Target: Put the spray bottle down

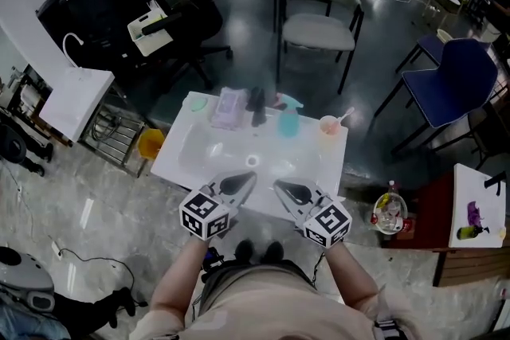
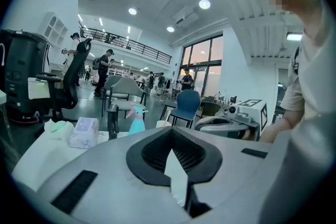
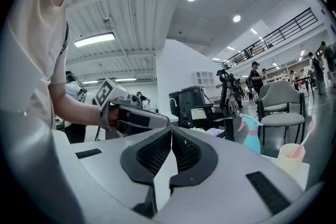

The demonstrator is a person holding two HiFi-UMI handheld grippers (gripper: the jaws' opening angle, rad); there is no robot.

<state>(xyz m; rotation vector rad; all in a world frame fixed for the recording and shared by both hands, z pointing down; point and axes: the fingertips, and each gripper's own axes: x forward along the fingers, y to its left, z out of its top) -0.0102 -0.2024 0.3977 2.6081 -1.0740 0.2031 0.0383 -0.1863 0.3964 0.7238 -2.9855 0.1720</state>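
One spray bottle (image 1: 288, 120) stands near one cup (image 1: 329, 127).

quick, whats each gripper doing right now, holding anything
left gripper: shut, holding nothing
right gripper: shut, holding nothing

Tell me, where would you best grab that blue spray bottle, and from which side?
Probably round its body, just under the pink head. The spray bottle stands upright near the table's far edge, between a dark object and a cup, so come in level from the near side, which is its open side.
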